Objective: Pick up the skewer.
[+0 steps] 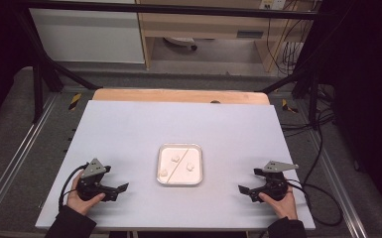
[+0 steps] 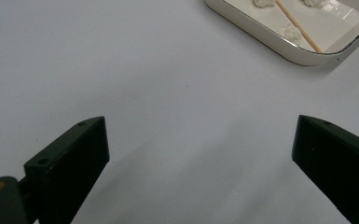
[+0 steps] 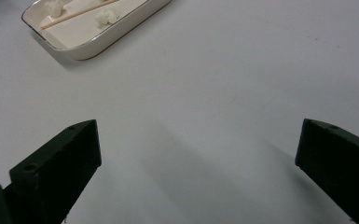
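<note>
A shallow white tray sits at the middle of the pale counter, a little toward the near edge. Inside it lie three small white lumps and a thin wooden stick laid slantwise across them. The left tool rests on the counter to the left of the tray, well apart from it, its jaws spread wide with nothing between them, pointing toward the tray. The right tool rests to the right, equally apart, jaws also wide and empty, pointing back at the tray. A hand grips each tool from the near edge. In the left gripper view the tray's corner lies beyond the jaws.
</note>
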Demonstrator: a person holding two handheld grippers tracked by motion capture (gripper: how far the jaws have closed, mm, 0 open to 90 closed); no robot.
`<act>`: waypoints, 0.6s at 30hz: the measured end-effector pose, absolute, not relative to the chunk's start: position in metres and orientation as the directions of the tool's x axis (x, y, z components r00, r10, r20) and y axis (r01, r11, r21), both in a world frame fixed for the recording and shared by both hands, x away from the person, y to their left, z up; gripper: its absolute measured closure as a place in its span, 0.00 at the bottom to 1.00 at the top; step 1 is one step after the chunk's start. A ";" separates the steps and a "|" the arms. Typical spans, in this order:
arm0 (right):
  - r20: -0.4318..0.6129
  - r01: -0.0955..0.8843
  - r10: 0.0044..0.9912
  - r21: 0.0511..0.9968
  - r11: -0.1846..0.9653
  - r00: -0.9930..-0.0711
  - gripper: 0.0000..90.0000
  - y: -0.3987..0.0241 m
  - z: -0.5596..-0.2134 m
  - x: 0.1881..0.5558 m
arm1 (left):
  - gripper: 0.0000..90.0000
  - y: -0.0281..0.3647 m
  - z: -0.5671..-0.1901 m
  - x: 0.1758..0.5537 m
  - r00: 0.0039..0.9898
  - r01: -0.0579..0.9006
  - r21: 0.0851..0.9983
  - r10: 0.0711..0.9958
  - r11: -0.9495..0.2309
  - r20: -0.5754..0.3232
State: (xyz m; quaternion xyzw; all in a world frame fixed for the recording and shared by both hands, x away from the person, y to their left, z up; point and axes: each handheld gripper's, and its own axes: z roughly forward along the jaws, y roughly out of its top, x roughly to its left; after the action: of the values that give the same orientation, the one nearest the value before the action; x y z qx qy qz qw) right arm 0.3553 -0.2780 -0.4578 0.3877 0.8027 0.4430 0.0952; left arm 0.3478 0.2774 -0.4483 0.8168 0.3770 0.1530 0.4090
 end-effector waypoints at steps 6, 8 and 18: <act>0.195 0.539 0.707 0.786 0.302 -0.680 0.01 -0.278 -0.457 0.355 | 0.04 0.276 -0.447 0.347 0.670 0.487 0.785 0.740 -0.383 -0.055; 0.196 0.542 0.708 0.784 0.302 -0.679 0.01 -0.278 -0.458 0.356 | 0.04 0.276 -0.446 0.347 0.670 0.487 0.785 0.740 -0.383 -0.054; 0.196 0.544 0.709 0.783 0.303 -0.677 0.01 -0.278 -0.458 0.356 | 0.04 0.272 -0.443 0.348 0.670 0.490 0.781 0.741 -0.388 -0.052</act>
State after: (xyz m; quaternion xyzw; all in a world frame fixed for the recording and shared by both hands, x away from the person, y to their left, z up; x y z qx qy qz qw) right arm 0.3556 -0.2777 -0.4576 0.3907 0.8016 0.4427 0.0935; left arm 0.3482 0.2717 -0.4431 0.8186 0.3758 0.1547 0.4059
